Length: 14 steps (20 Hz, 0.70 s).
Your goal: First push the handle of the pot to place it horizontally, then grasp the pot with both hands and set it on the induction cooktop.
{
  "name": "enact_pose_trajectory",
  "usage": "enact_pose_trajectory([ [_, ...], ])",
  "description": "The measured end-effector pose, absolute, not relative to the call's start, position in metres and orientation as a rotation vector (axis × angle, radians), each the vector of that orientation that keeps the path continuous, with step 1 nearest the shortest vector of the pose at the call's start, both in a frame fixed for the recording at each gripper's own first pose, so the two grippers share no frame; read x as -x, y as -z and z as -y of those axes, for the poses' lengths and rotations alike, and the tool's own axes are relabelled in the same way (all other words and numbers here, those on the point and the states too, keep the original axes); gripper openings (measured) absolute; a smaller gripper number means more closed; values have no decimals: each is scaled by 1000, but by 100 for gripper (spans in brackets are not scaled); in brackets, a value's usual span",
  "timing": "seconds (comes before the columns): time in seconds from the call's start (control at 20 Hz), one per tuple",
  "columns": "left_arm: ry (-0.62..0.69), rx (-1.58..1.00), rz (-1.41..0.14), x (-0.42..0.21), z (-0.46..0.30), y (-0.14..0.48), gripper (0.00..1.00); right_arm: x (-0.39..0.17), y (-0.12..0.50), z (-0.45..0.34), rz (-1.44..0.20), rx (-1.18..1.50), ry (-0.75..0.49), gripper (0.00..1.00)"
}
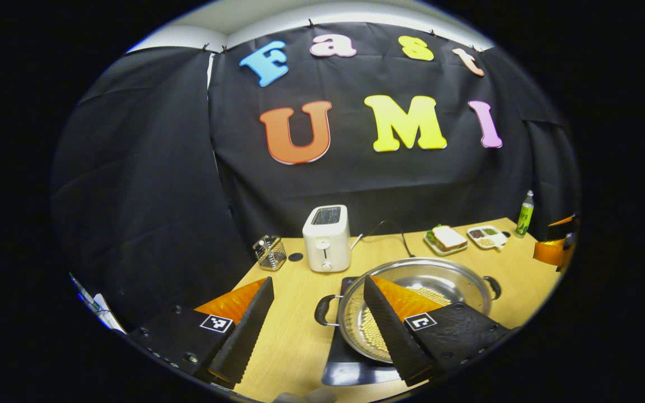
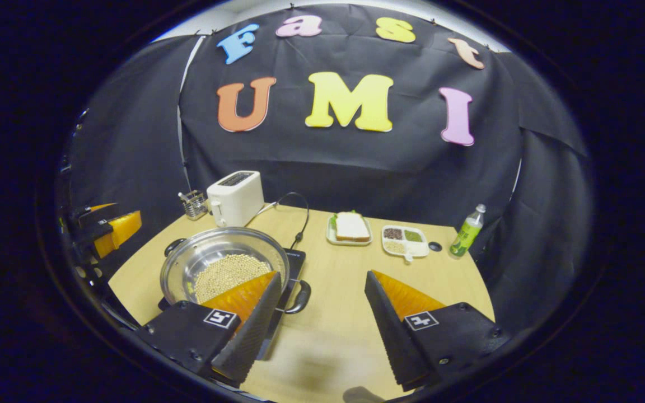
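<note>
Pot [image 1: 417, 302] of stainless steel, seated on the black induction cooktop [image 1: 350, 366] near the middle of the wooden tabletop [image 1: 294, 330], with pale round beans [image 2: 227, 274] covering its floor. Handles lying level, one loop [image 1: 323, 309] toward the left gripper's side, the other [image 2: 298, 296] toward the right gripper's side, so the push and the placement both look done, judging from how things lie. Left gripper [image 1: 318, 330] spread wide, pinching nothing, one finger over the pot's rim and the other over bare wood. Right gripper [image 2: 322, 327] likewise spread and empty, with the pot just beside its left finger. Little apparently left beyond drawing both away. Farther back: white toaster [image 2: 235, 197], sandwich plate [image 2: 349, 228], divided snack tray [image 2: 405, 240], green bottle [image 2: 466, 232].
</note>
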<state>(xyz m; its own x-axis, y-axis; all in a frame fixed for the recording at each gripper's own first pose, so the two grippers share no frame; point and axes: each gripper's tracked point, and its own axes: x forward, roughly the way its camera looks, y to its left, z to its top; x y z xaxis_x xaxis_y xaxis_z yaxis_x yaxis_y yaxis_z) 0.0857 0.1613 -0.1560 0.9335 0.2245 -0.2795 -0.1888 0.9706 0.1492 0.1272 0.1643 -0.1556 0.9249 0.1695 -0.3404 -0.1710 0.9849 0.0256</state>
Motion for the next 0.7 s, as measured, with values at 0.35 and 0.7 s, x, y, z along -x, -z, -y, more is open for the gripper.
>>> enact_pose_trajectory([
  [0.35,-232,-145,-176,19,-59,84,95,-32,104,-47,-194,-14,-148,99],
  [0.7,-209,-105,-86,50,-14,15,95,22,68,21,-111,-65,-103,99],
])
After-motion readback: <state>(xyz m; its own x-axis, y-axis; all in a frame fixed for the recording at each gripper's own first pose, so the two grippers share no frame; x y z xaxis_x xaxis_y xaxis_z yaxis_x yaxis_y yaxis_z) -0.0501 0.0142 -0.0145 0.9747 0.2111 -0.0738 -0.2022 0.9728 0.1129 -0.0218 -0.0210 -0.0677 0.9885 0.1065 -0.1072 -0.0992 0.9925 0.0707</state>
